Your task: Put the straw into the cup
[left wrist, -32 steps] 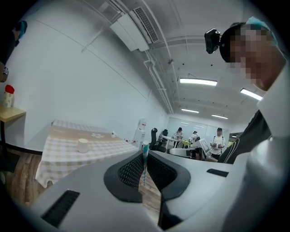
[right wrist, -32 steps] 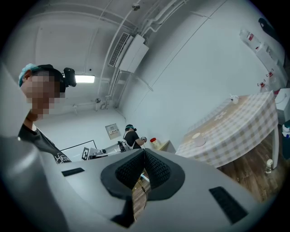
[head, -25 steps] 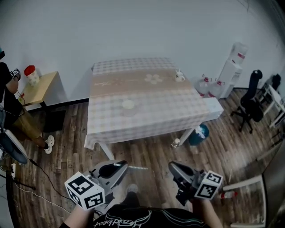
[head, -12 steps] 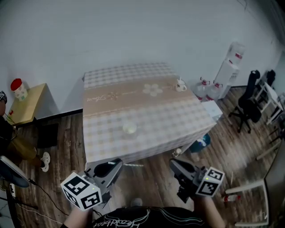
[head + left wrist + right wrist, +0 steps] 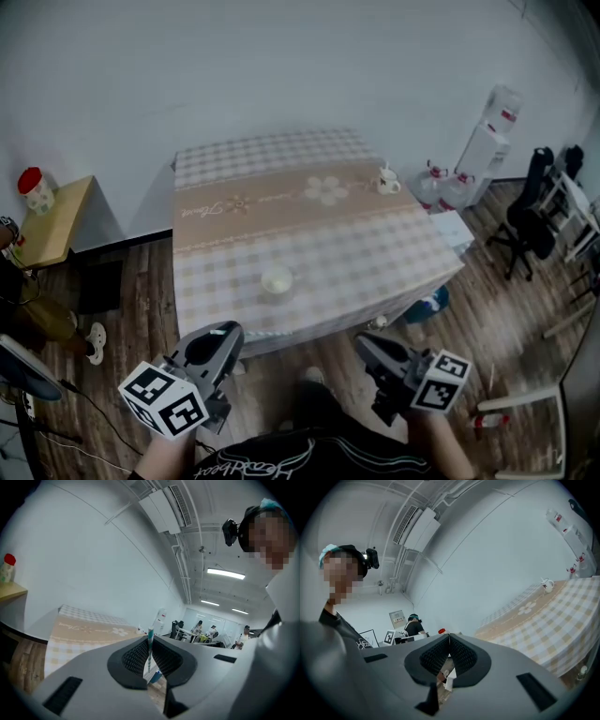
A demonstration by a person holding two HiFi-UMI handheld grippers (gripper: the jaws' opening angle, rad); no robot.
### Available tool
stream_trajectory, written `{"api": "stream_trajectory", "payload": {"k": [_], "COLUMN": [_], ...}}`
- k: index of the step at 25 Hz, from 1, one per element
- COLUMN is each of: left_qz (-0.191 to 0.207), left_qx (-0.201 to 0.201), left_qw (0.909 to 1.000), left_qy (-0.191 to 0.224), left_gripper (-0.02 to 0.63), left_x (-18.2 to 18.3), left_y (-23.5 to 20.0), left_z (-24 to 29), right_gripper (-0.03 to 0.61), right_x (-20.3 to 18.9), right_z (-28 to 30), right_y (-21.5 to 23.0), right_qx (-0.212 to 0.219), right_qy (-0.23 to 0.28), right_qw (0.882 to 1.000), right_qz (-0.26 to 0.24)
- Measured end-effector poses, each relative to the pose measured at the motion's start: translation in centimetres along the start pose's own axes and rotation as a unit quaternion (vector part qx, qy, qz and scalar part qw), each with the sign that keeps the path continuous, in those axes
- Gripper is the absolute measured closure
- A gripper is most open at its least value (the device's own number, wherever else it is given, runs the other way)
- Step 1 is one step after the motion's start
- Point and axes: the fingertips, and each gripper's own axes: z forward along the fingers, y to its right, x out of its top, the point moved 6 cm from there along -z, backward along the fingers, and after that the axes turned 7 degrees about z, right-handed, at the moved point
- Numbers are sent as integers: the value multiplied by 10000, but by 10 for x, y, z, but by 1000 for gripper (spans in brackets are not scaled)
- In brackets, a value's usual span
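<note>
A pale round cup [image 5: 277, 280] stands on the checked tablecloth [image 5: 347, 253], near the table's front edge. My left gripper [image 5: 221, 331] hangs just short of that edge, below and left of the cup. It is shut on a thin straw with teal and white stripes [image 5: 150, 645], which stands upright between the pads of the left gripper [image 5: 150, 640]. My right gripper [image 5: 362, 343] is level with it on the right, apart from the table. In the right gripper view the right gripper [image 5: 449, 638] has its pads closed together with nothing between them.
A small white teapot [image 5: 385, 178] sits at the table's far right. A wooden side table [image 5: 58, 221] with a red-lidded jar [image 5: 36, 188] stands left. A water dispenser [image 5: 486, 139], bottles [image 5: 441, 185], an office chair [image 5: 531, 202] and a blue bin [image 5: 434, 302] are on the right.
The table and cup have come much closer, and its front edge now lies right before both grippers. The left gripper has drifted slightly left and lower in view. Both stay shut.
</note>
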Motion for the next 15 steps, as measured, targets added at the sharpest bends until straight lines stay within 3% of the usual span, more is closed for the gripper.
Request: {"api": "stream_trajectory", "payload": {"k": [11,15], "left_qz": [88,-110], "left_qx": [566,718], "left_qw": [9983,9973], "left_qy": [-54,-106], "left_gripper": [595,595], "left_x": [-8,-11], "left_y": [56,42], "left_z": [39,69], "right_gripper": [566,565], "right_x": [34,49], "right_z": [-25,-6], "right_y": [54,84], "right_qx": [617,717], "right_qy": [-321,-518], "right_qw": [9975,9959], "right_qz": [80,175]}}
